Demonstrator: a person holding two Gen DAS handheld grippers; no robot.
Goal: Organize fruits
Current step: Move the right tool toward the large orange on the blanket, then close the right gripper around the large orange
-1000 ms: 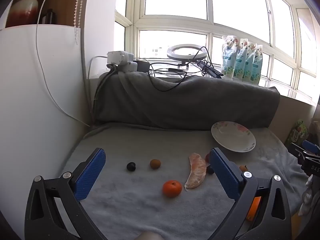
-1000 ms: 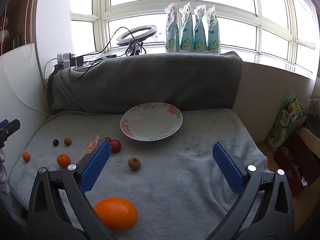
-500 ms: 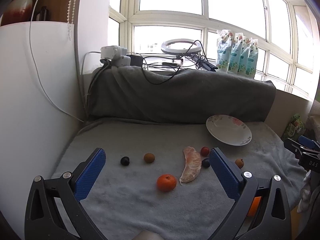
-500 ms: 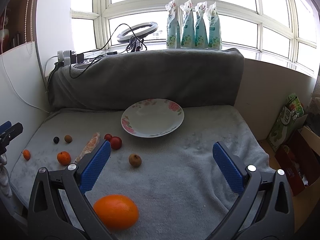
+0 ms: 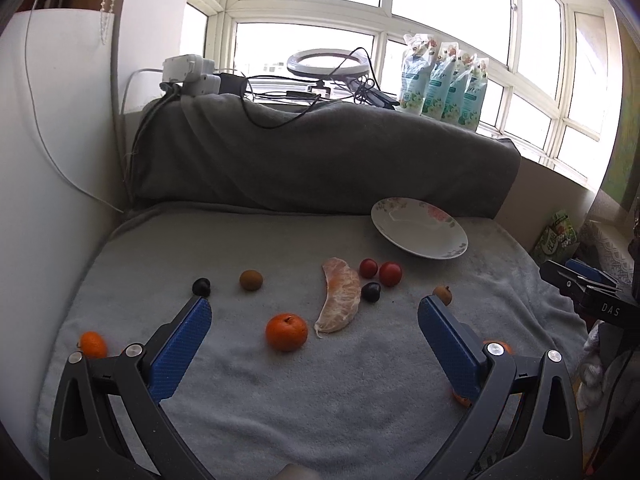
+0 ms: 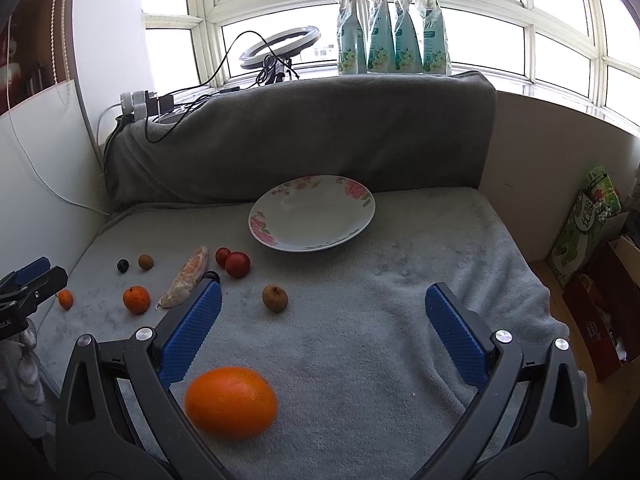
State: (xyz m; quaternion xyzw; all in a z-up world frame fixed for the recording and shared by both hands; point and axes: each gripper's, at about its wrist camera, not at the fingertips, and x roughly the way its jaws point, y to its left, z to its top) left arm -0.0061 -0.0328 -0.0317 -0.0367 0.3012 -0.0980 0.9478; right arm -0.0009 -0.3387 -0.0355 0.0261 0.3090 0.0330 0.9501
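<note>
Fruits lie scattered on a grey blanket (image 5: 280, 400). In the left wrist view I see a tangerine (image 5: 286, 331), a peeled citrus segment (image 5: 340, 294), two red tomatoes (image 5: 390, 273), a dark grape (image 5: 371, 291), a brown longan (image 5: 251, 280) and a small kumquat (image 5: 93, 344). An empty flowered plate (image 6: 312, 212) sits at the back. A large orange (image 6: 231, 402) lies just below my right gripper (image 6: 324, 320), which is open and empty. My left gripper (image 5: 314, 320) is open and empty above the tangerine.
A grey padded backrest (image 6: 300, 132) rises behind the plate. A white board (image 5: 48, 200) walls the left side. Boxes (image 6: 592, 232) stand off the right edge of the blanket. Cables and a ring light (image 6: 280, 46) sit on the windowsill.
The left gripper view has shifted, so the fruits and plate sit further right and lower; the kumquat at left has come into view. The right gripper has barely moved.
</note>
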